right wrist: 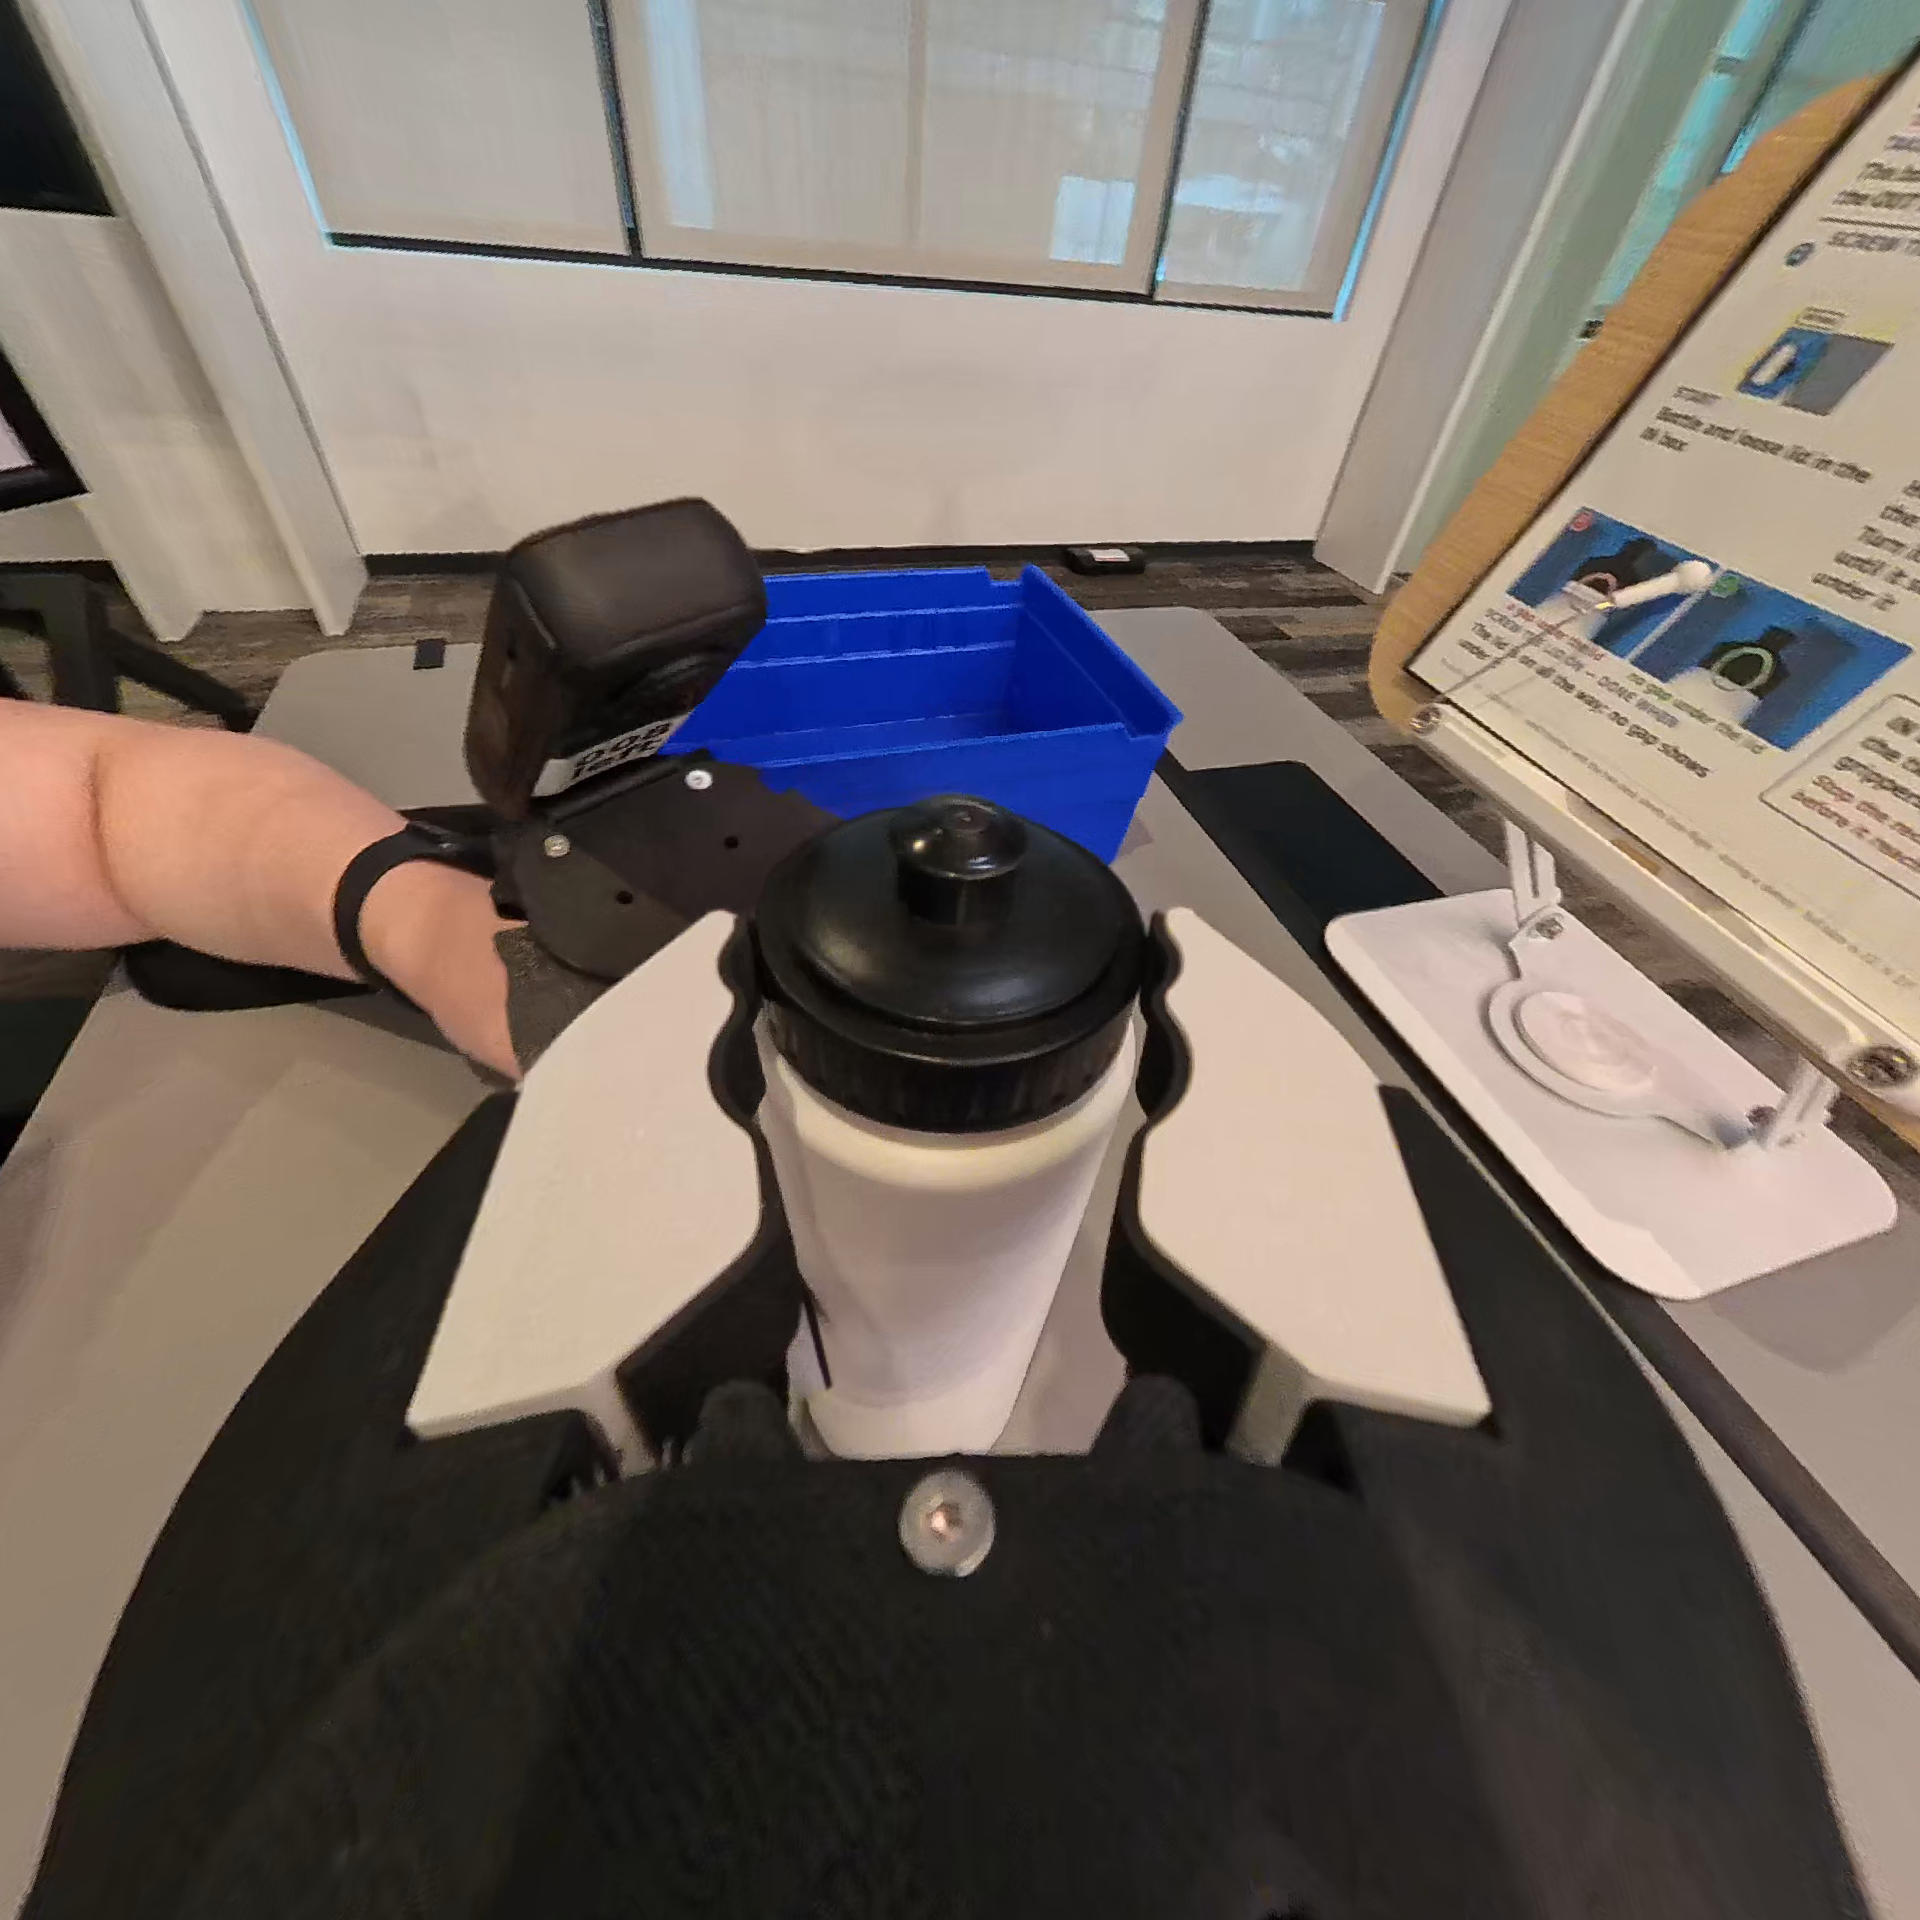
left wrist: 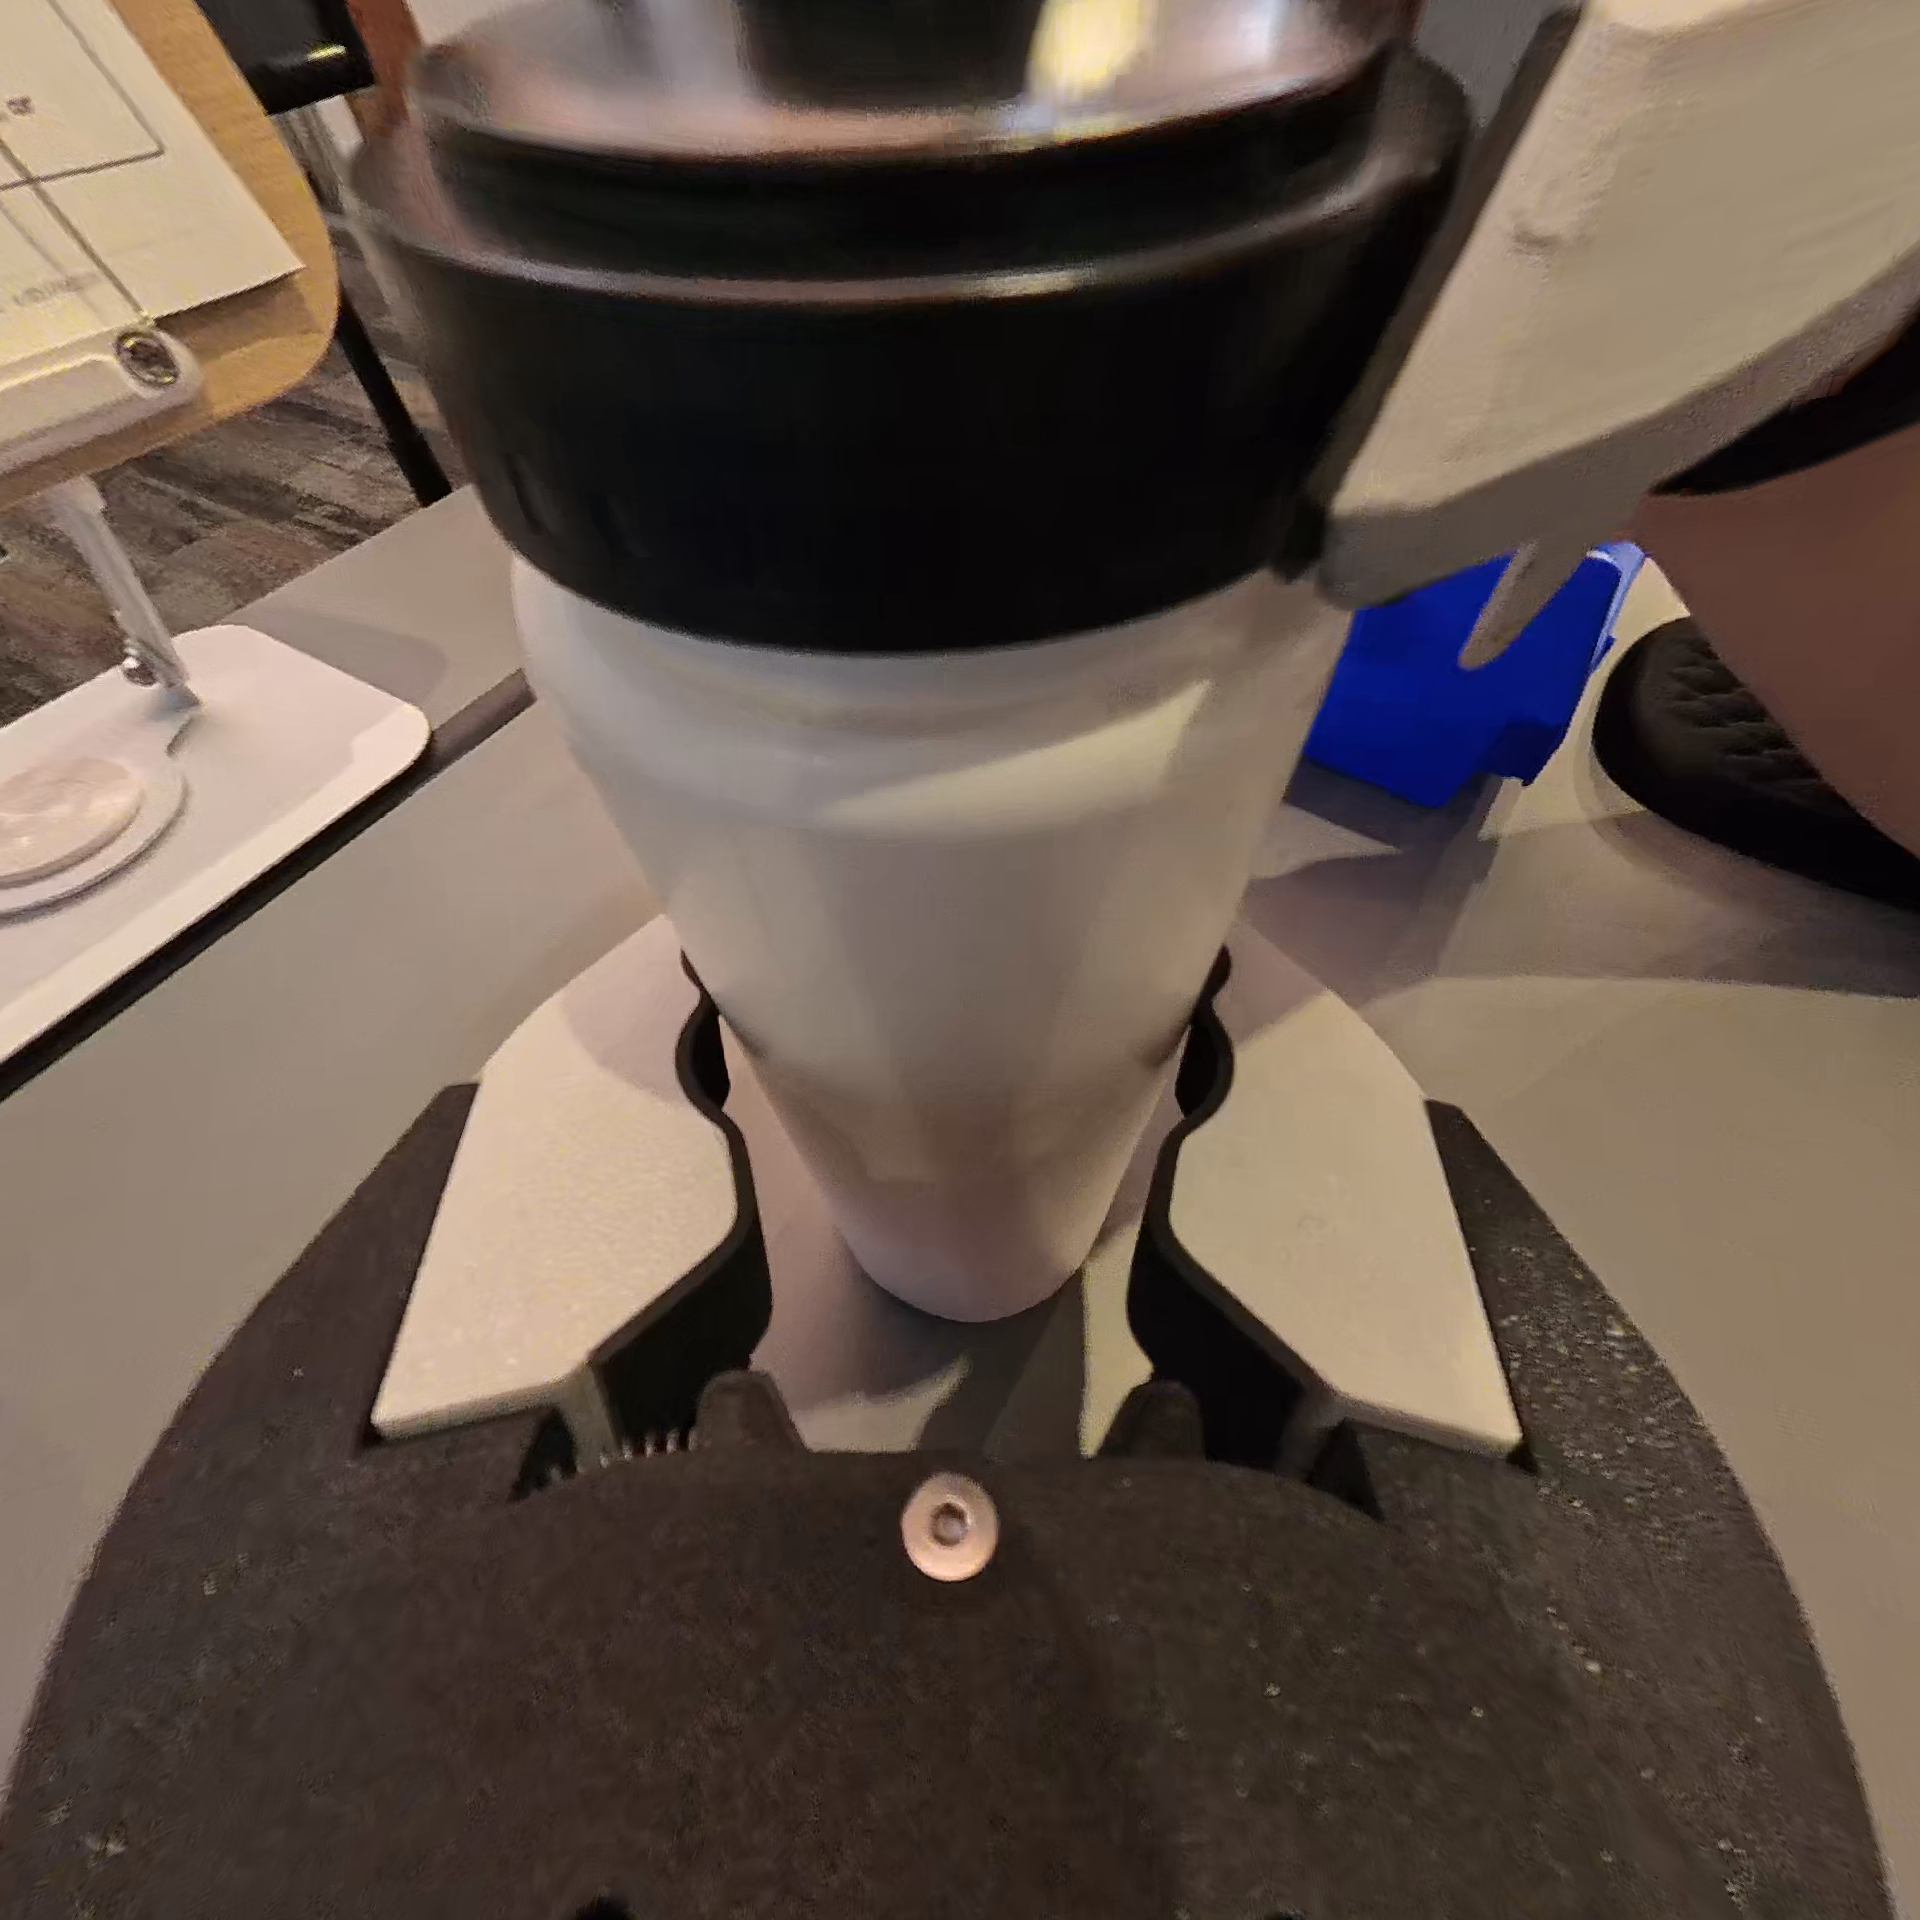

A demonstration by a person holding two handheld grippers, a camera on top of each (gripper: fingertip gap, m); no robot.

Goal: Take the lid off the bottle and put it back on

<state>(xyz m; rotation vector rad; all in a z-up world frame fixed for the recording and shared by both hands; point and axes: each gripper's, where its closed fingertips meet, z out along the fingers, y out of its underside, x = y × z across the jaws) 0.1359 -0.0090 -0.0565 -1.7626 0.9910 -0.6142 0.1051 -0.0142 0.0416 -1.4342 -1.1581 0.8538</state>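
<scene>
On the grey tabletop we see a white bottle standing upright, with its black lid sitting on the neck. In the left wrist view, our left hand-held gripper pinches the lower body of the bottle between its two pale fingers; the notched inner edges touch the white wall on both sides. In the right wrist view, our right hand-held gripper has its fingers on each side of the lid, very close to its ribbed rim, but we cannot tell if they press it or only stand beside it. The lid carries a small black spout on top. In the left wrist view one finger of the right hand-held gripper lies against the lid. Behind the bottle stands a blue plastic bin. On the right of this view there is a white stand which holds a tilted instruction board. A person's hand with a black wrist strap holds the left hand-held gripper.
</scene>
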